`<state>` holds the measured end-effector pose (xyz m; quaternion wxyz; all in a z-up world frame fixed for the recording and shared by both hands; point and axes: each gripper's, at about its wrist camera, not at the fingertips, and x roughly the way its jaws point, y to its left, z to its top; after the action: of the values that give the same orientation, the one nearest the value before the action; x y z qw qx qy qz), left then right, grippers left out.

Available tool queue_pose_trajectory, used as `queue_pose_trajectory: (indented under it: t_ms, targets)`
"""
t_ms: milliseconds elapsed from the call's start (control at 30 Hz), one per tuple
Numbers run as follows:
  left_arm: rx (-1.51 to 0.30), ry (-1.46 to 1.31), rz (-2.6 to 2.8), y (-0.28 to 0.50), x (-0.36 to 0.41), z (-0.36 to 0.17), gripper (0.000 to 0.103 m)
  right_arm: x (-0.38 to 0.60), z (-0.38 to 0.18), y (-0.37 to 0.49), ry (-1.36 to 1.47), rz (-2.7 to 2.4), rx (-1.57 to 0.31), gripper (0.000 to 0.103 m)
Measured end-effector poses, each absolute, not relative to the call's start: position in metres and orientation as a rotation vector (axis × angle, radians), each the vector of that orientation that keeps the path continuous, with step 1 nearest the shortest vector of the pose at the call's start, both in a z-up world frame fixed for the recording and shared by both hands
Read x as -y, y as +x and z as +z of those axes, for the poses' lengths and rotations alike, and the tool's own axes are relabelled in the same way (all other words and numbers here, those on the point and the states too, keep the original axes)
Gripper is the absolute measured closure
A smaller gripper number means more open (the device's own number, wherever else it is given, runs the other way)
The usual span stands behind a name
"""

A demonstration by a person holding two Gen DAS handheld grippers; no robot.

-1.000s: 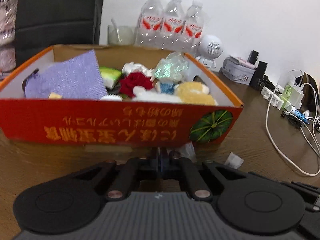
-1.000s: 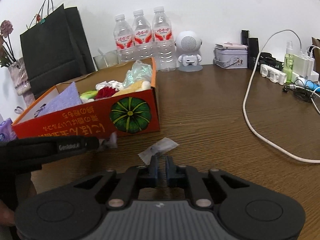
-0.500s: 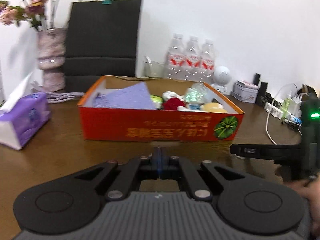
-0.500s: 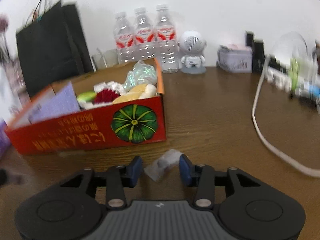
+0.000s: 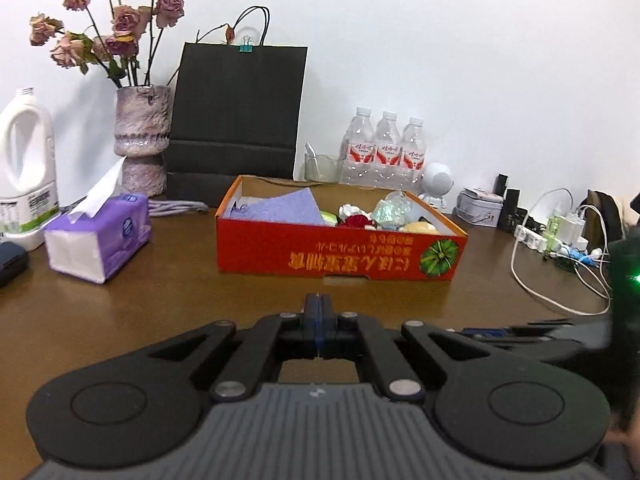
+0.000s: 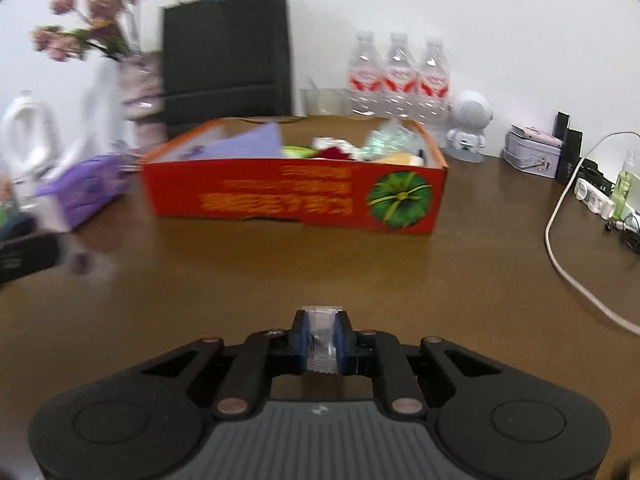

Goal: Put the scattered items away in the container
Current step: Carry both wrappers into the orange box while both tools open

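Left wrist view: left gripper (image 5: 318, 306) pressed together, holding nothing, above brown table (image 5: 160, 304); orange box (image 5: 340, 254) at 12 o'clock, filled with items | Right wrist view: right gripper (image 6: 322, 330) pinching clear plastic packet (image 6: 322, 340) above the table; box at 12 o'clock, well apart.

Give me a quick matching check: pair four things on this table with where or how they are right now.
1 clear packet
2 purple tissue pack
3 left gripper
4 purple cloth

a shut, holding nothing
b inside the red box
c clamped in the right gripper
d on the table left of the box

Pairs: 1-c, 2-d, 3-a, 4-b
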<state>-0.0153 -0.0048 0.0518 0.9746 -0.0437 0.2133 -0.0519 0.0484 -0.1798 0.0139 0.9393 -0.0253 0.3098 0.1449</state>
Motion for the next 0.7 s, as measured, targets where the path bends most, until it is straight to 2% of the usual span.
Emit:
queue_pose_trajectory:
  t_ms: [367, 533, 700]
  targets:
    - [-0.271, -0.103, -0.192, -0.11, 0.027, 0.057, 0.102, 0.193, 0.058, -0.086, -0.017, 0.362, -0.324, 0.091]
    - [-0.23, -0.097, -0.188, -0.143, 0.029, 0.06, 0.102, 0.205, 0.05, -0.127, 0.025, 0.346, -0.235, 0.091]
    - [-0.226, -0.107, -0.174, -0.144, 0.025, 0.062, 0.102, 0.205, 0.048, -0.133, 0.03, 0.348, -0.227, 0.091]
